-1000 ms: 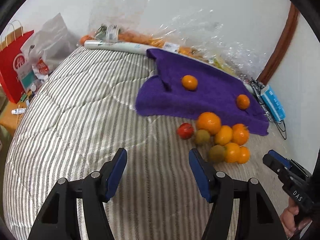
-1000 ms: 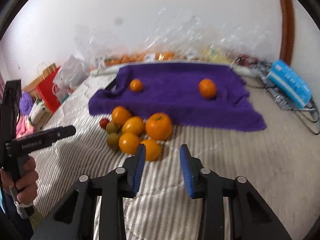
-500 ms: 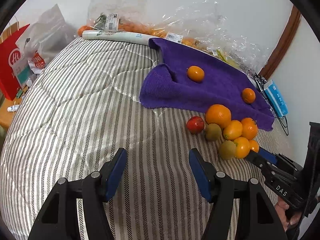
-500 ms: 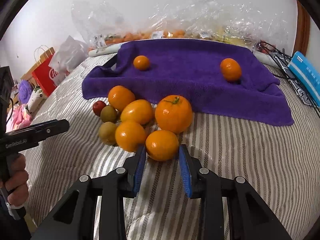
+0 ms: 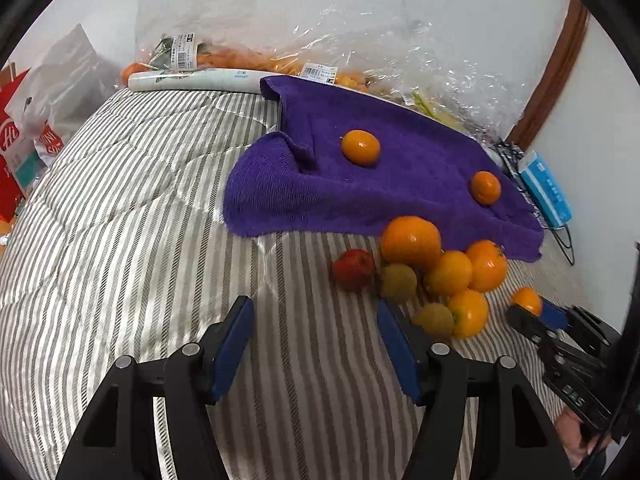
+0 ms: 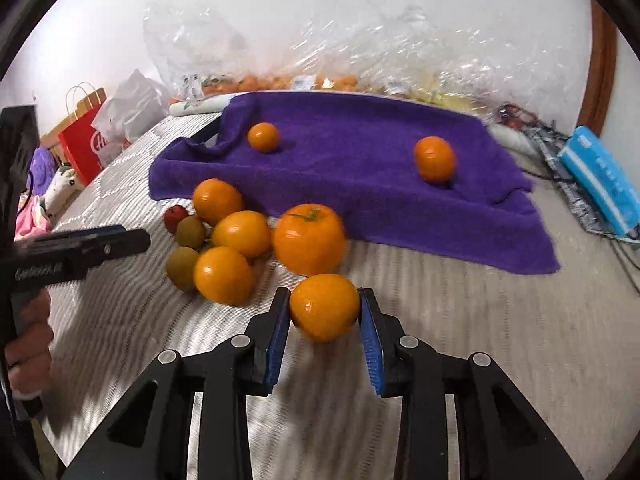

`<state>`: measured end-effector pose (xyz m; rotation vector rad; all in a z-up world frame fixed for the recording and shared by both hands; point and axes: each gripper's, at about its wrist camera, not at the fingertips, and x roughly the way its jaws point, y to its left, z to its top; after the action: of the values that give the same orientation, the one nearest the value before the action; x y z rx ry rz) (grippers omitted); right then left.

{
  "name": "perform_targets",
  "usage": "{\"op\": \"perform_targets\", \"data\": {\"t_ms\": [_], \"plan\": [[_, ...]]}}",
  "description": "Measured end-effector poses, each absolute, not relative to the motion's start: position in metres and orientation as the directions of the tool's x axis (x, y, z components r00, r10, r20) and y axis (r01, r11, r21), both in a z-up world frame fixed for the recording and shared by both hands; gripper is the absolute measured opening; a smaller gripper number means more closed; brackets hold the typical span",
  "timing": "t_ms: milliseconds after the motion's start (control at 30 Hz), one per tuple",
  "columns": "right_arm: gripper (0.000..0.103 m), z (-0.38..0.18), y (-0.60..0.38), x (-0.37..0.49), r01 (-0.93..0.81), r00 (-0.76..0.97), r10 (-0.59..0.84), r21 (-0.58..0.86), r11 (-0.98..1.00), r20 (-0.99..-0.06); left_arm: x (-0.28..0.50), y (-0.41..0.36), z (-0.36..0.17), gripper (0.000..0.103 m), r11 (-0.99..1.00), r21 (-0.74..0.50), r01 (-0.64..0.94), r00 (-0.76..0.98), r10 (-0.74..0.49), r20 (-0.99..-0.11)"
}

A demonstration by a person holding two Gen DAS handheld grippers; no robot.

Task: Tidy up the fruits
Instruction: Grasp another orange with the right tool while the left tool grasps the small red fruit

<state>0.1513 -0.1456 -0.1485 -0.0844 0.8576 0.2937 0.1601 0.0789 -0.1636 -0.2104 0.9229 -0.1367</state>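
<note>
Low in the right wrist frame, the right gripper (image 6: pixel 324 316) clamps a small orange (image 6: pixel 324 307), just below the fruit pile (image 6: pixel 240 240) on the striped bedcover (image 6: pixel 480 340). Meanwhile the left gripper (image 5: pixel 314 344) stands parted with nothing between its blue pads, bottom centre, left of the pile; two more oranges sit on the purple towel (image 5: pixel 400 184).

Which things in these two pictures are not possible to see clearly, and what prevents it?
- Fruit inside the clear plastic bags, right wrist view: glare and wrinkles hide the kind and count.
- Small orange, left wrist view: partly behind the right gripper; the pads' contact shows only in the right wrist view.
- Red paper bag, left wrist view: cut by the picture's edge, its print unreadable.
- Bag labels, left wrist view: too small to read.
</note>
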Motion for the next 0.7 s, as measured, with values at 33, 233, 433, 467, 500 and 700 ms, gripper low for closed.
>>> {"op": "perform_targets", "data": {"t_ms": [33, 233, 433, 467, 500, 700], "plan": [[0.034, -0.148, -0.152, 0.15, -0.284, 0.624, 0.213, 0.035, 0.958, -0.751, 0.163, 0.076, -0.164, 0.06, 0.973, -0.231, 0.03, 0.599, -0.202, -0.775], [0.034, -0.152, -0.189, 0.145, -0.217, 0.652, 0.135, -0.012, 0.976, -0.746, 0.17, 0.062, -0.165, 0.057, 0.987, -0.149, 0.051, 0.607, -0.15, -0.78], [0.034, -0.153, -0.214, 0.15, -0.169, 0.655, 0.111, -0.002, 0.986, -0.748, 0.182, 0.05, -0.166, 0.043, 0.996, -0.075, 0.044, 0.622, -0.086, -0.778], [0.034, -0.153, -0.217, 0.152, -0.165, 0.655, 0.113, 0.005, 0.986, -0.747, 0.183, 0.048, -0.166, 0.041, 0.996, -0.071, 0.046, 0.627, -0.084, -0.775], [0.034, -0.154, -0.219, 0.153, -0.162, 0.651, 0.12, 0.017, 0.987, -0.75, 0.183, 0.046, -0.167, 0.037, 0.997, -0.062, 0.047, 0.631, -0.077, -0.772], [0.034, -0.158, -0.225, 0.158, -0.145, 0.631, 0.146, 0.069, 0.987, -0.762, 0.184, 0.042, -0.166, 0.029, 0.996, -0.061, 0.058, 0.631, -0.084, -0.771]]}}
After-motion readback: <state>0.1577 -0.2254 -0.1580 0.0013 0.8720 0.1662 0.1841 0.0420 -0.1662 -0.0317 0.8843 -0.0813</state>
